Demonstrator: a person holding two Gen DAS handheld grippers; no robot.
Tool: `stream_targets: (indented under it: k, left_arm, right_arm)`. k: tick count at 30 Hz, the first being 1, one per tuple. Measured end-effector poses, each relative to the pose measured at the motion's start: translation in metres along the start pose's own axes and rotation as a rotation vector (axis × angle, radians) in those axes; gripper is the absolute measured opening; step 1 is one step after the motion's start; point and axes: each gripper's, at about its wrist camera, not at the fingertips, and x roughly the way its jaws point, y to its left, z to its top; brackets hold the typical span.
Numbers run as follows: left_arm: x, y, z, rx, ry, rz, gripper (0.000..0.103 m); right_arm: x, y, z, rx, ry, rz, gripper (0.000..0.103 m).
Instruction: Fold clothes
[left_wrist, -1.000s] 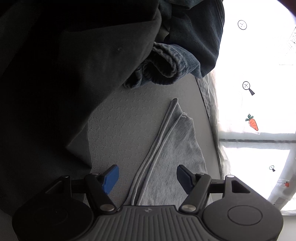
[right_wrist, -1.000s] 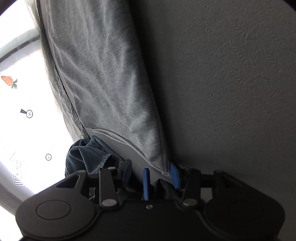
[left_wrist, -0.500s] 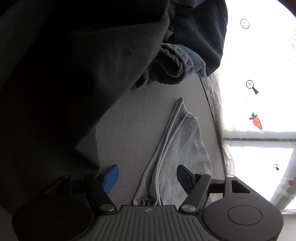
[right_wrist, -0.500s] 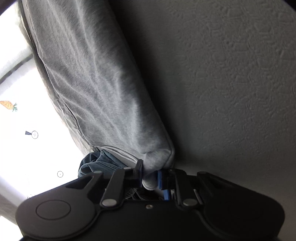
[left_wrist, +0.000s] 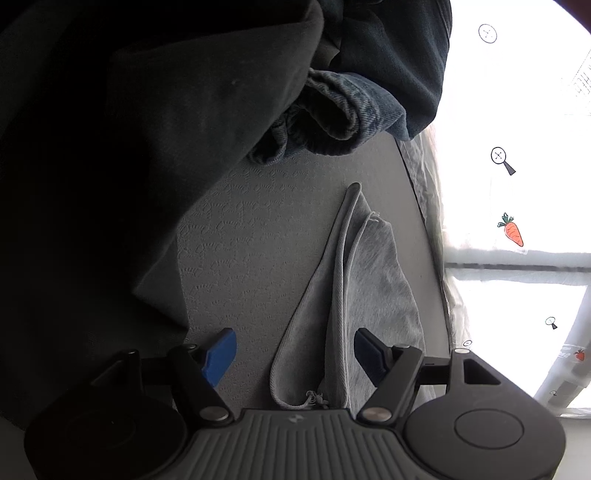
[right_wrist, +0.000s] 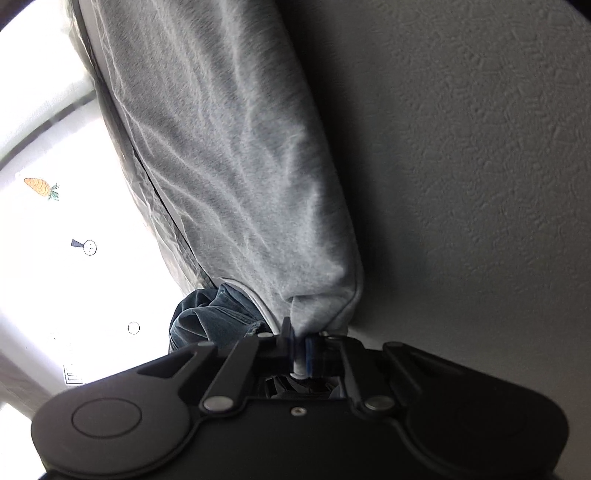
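I am pinching a corner of the grey garment (right_wrist: 236, 155) in my right fingers (right_wrist: 300, 354) to lift it for folding, while my left fingers (left_wrist: 295, 350) are hanging wide open and empty over its ribbed hem (lying near me on the desk (left_wrist: 251, 236)).

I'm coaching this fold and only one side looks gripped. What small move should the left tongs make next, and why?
Probably ease the left tongs forward and close them on the grey garment. Their jaws stand wide open with the garment's corded hem lying between them, ungripped, while the right tongs are shut on the garment's other corner. Both ends held would likely let the fold be lifted evenly.
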Motion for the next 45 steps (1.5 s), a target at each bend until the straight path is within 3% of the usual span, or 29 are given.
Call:
stream_targets:
  k: [6, 9, 19, 36, 45]
  left_arm:
    - [0.013, -0.005, 0.001, 0.003, 0.088, -0.077, 0.077]
    - [0.015, 0.0, 0.002, -0.044, 0.118, -0.153, 0.082]
    - [0.035, 0.016, 0.0, -0.143, 0.134, -0.3, 0.089]
    - [0.076, -0.02, 0.028, -0.034, 0.149, -0.253, 0.088]
    - [0.076, -0.045, 0.064, 0.059, 0.018, -0.141, 0.087]
  right_arm:
    - [-0.004, 0.009, -0.002, 0.043, 0.016, 0.059, 0.006]
    - [-0.004, 0.019, -0.004, 0.056, 0.017, 0.096, 0.006]
    - [0.002, 0.036, 0.002, 0.087, 0.019, 0.151, 0.006]
    - [0.02, 0.05, -0.004, 0.107, 0.045, 0.167, 0.006]
    - [0.021, 0.057, -0.005, 0.117, 0.066, 0.192, 0.006]
